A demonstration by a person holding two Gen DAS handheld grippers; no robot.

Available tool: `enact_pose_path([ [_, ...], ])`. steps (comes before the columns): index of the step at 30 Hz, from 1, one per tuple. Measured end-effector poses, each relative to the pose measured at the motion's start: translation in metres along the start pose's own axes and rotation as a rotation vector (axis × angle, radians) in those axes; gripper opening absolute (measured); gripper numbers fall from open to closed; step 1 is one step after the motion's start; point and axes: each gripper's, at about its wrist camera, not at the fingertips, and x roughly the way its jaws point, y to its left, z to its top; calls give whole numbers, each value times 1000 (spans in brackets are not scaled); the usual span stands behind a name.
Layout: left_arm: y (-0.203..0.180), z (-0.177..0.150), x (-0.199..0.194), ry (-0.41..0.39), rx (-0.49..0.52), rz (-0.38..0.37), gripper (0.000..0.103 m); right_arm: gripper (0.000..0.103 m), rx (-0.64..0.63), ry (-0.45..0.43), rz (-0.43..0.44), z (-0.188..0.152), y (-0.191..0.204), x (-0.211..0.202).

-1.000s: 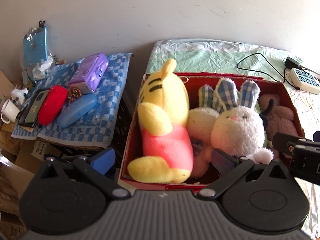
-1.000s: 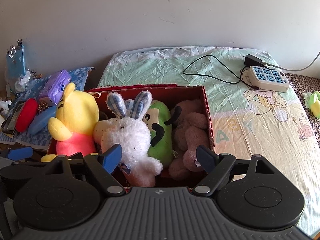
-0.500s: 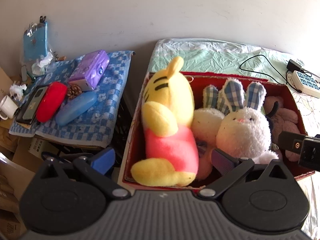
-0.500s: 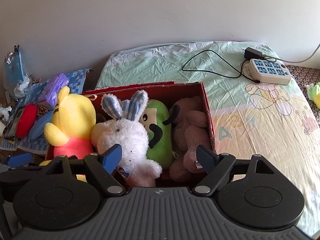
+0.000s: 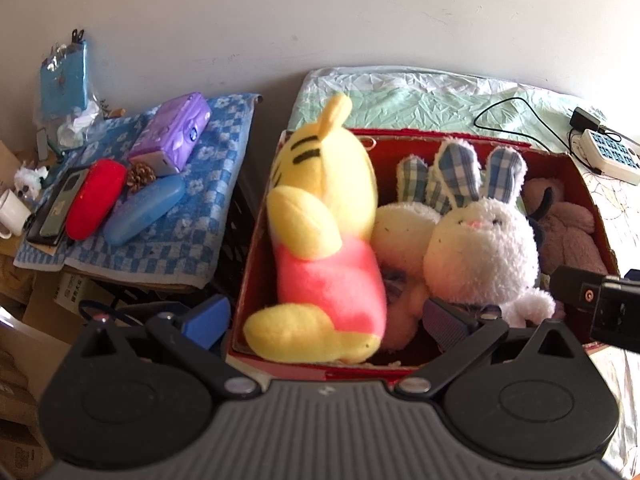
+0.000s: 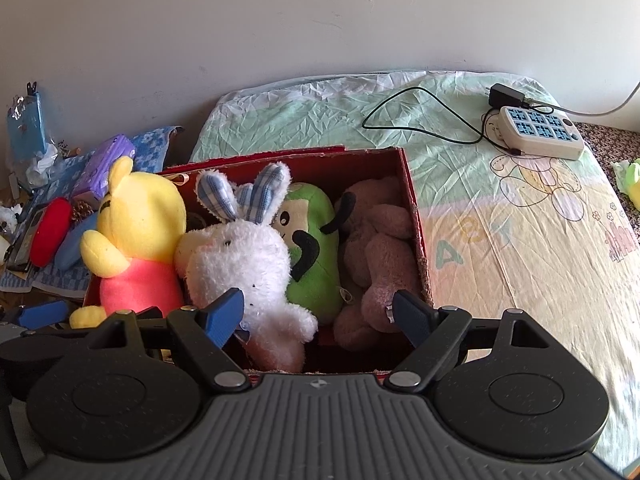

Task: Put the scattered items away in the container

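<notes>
A red cardboard box (image 5: 400, 136) on the bed holds several plush toys. A yellow bear in a pink shirt (image 5: 324, 232) lies at its left end. Beside it sit a white bunny with checked ears (image 5: 480, 252) and a brown dog (image 5: 568, 228). My left gripper (image 5: 326, 320) is open at the box's near wall, touching no toy. The right wrist view shows the box (image 6: 416, 216), bear (image 6: 140, 220), bunny (image 6: 240, 264), a green plush (image 6: 312, 248) and the dog (image 6: 380, 248). My right gripper (image 6: 318, 315) is open and empty over the near wall.
Left of the box, a blue checked cloth (image 5: 208, 216) carries a purple tissue pack (image 5: 172, 136), a red case (image 5: 96, 196), a blue case (image 5: 144, 208) and a phone (image 5: 60, 208). A white power strip (image 6: 540, 132) with a black cable lies on the bed sheet (image 6: 520, 240).
The scene sits slightly higher in the right wrist view than before. The left wrist view has barely shifted. Both grippers stay open and the toys have not moved.
</notes>
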Motion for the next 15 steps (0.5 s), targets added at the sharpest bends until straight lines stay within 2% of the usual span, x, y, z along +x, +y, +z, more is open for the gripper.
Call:
enact_pose_path([
  [7,2,12,-5,-52,-3,56,102,84,-14,-32,1,7,3,-5],
  [15,4,11,-1,-26,-19,47,102,84,-19,-31,8,7,6,-4],
])
